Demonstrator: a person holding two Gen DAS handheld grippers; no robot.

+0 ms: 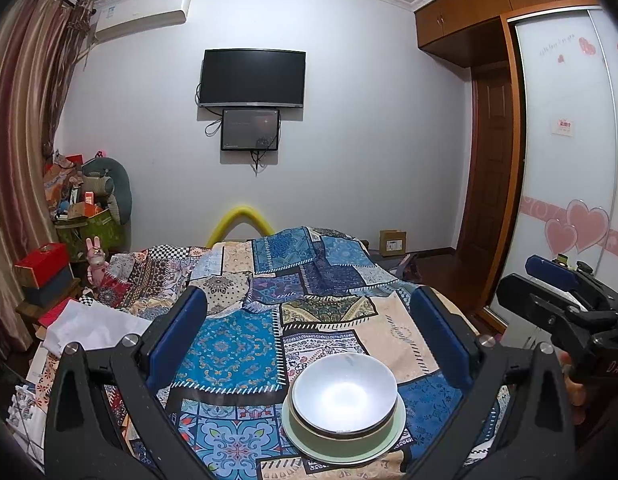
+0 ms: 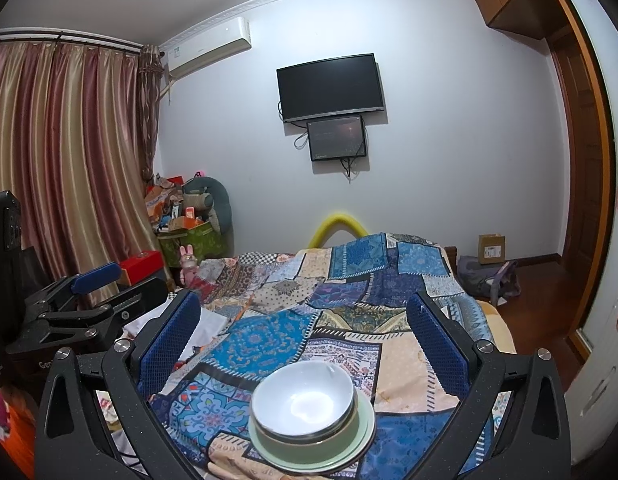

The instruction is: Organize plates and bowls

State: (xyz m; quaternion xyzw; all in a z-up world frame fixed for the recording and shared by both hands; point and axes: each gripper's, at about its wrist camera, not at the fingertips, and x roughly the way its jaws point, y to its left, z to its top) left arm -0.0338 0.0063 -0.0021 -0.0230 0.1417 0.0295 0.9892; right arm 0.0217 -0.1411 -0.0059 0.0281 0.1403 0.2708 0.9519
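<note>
A white bowl (image 1: 344,395) sits nested in a green bowl (image 1: 309,430), which rests on a pale green plate (image 1: 341,454) on the patchwork cloth (image 1: 237,344). The same stack shows in the right wrist view: white bowl (image 2: 303,400), green bowl (image 2: 309,446), plate (image 2: 365,432). My left gripper (image 1: 309,328) is open and empty, held above and behind the stack. My right gripper (image 2: 305,328) is open and empty, also above and behind the stack. Each gripper shows in the other's view, the right one (image 1: 565,292) and the left one (image 2: 89,288).
The cloth covers a bed-like surface that runs toward the far wall. White paper (image 1: 89,328) lies at its left edge. Boxes and clutter (image 1: 81,208) stand at the left by the curtain. A wardrobe (image 1: 565,160) stands at the right.
</note>
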